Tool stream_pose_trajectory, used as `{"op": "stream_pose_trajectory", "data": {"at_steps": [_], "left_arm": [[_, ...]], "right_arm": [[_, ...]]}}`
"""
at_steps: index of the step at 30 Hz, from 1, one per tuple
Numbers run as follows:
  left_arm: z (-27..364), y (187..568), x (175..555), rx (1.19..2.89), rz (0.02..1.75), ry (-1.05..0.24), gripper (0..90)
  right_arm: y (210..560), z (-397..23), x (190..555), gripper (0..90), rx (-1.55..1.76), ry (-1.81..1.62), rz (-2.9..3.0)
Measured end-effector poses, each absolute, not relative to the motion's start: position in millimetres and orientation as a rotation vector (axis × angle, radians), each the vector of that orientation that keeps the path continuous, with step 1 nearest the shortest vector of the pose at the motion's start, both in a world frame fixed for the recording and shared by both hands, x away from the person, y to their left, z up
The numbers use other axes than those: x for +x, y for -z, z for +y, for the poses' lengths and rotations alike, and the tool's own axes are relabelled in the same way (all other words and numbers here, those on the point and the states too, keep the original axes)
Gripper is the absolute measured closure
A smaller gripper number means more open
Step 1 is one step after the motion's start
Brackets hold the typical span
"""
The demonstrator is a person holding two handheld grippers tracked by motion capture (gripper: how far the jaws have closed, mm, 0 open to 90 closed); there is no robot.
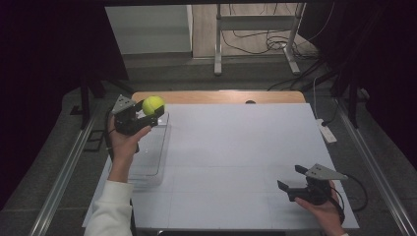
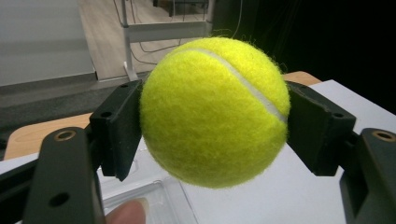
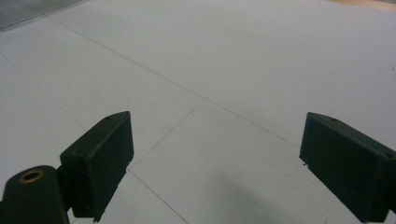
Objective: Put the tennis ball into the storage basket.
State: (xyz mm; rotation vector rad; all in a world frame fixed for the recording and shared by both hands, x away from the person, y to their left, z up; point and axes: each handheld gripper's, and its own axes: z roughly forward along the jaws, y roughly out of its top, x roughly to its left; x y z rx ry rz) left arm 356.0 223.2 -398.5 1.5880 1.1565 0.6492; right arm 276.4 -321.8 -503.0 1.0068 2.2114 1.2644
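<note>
A yellow tennis ball [image 1: 153, 104] [image 2: 212, 109] is clamped between the two black jaws of my left gripper [image 1: 152, 110] [image 2: 212, 121], held up in the air over the far left of the white table top [image 1: 236, 157]. Both pads press on the ball's sides. My right gripper [image 1: 291, 178] [image 3: 215, 158] rests low at the near right of the table, its jaws wide apart with only bare white surface between them.
A clear plastic tray [image 1: 150, 152] [image 2: 154, 200] lies on the table under and in front of the left hand. A wooden table edge [image 1: 216, 96] runs along the far side. Cables and a metal stand [image 1: 255, 39] are on the floor beyond.
</note>
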Motion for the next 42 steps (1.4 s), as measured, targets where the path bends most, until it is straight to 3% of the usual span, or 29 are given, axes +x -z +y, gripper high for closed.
{"op": "stream_pose_trajectory", "data": {"at_steps": [42], "left_arm": [[257.6,425.3,373.7,1.604,1.333,-0.705,27.0]], "right_arm": [[503.9,-321.5,276.8,10.2,1.013,-1.258,2.214]]}}
